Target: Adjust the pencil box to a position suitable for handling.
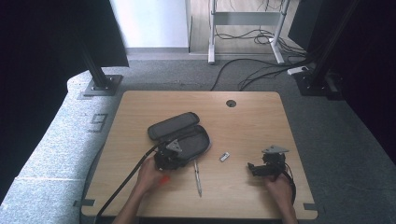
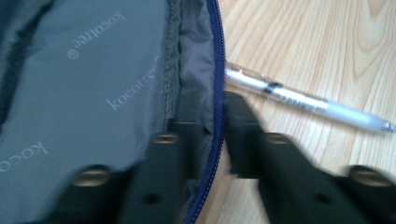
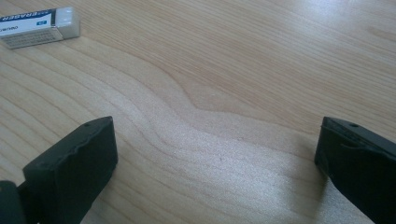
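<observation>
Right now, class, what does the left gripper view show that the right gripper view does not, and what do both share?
Left gripper view: an open grey pencil case with a blue zipper edge between the left gripper jaws, and a pen beside it. Right gripper view: a white eraser beyond the wide-open right gripper. Both: the wooden table.

My left gripper (image 1: pixel 171 156) points away from me, jaws narrowly parted, one on each side of the case (image 2: pixel 84 79) rim. My right gripper (image 1: pixel 261 169) points toward the left one, jaws spread wide with nothing between them. Both forearms enter from the near edge, hands wrapped around the gripper bodies.
</observation>
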Demonstrator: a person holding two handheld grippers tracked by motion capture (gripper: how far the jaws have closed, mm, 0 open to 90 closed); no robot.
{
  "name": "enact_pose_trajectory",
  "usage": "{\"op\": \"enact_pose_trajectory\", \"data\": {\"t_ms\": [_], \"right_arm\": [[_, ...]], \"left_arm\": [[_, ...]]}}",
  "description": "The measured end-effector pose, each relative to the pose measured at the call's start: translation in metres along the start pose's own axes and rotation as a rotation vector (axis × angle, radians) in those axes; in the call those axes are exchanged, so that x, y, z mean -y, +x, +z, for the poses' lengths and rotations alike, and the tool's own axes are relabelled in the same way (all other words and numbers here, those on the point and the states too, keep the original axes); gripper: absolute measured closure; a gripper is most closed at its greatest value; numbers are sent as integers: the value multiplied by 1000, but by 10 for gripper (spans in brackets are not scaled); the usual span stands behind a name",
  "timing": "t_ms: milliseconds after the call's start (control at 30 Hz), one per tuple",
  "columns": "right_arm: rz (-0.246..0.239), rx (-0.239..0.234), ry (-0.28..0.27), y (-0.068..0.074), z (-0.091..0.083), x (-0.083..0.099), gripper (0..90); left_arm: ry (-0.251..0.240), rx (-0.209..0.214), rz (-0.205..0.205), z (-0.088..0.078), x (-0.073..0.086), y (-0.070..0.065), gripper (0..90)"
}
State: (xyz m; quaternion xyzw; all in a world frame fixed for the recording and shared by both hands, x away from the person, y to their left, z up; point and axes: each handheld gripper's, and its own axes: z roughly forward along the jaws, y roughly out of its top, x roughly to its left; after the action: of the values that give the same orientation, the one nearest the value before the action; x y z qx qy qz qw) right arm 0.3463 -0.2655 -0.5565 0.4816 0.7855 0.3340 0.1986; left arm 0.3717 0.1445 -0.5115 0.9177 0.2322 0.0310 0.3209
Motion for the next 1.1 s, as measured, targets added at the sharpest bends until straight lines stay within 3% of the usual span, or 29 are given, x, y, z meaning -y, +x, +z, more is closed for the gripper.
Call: {"op": "enact_pose_trajectory", "data": {"t_ms": [67,100,167,300,467,567,633,667,700,833,967,1033,1067,1100], "right_arm": [[0,0,0,0,0,0,0],[0,0,0,0,0,0,0],[0,0,0,0,0,0,0],[0,0,0,0,0,0,0],[0,0,0,0,0,0,0],[0,0,0,0,0,0,0],[0,0,0,0,0,0,0],[0,0,0,0,0,0,0],[0,0,0,0,0,0,0],[0,0,0,0,0,0,0],[0,0,0,0,0,0,0],[0,0,0,0,0,0,0],[0,0,0,0,0,0,0],[1,0,0,0,0,0,0]], "left_arm": [[-19,-24,-5,-2,0,-1,663],[-37,-56,-9,-7,-1,-2,522],[-50,-75,-10,-11,-1,-2,501],[-84,-124,-39,-30,2,-3,330],[-75,-169,-63,-45,13,0,226],[-69,-190,-108,-54,26,6,186],[-91,-219,-162,-61,40,11,137],[-91,-219,-162,-61,40,11,139],[-112,-239,-194,-68,55,16,137],[-114,-274,-220,-74,73,21,111],[-132,-293,-286,-81,98,27,65],[-111,-345,-307,-80,114,30,0],[-111,-345,-307,-80,114,30,0],[-87,-361,-318,-78,124,32,0]]}}
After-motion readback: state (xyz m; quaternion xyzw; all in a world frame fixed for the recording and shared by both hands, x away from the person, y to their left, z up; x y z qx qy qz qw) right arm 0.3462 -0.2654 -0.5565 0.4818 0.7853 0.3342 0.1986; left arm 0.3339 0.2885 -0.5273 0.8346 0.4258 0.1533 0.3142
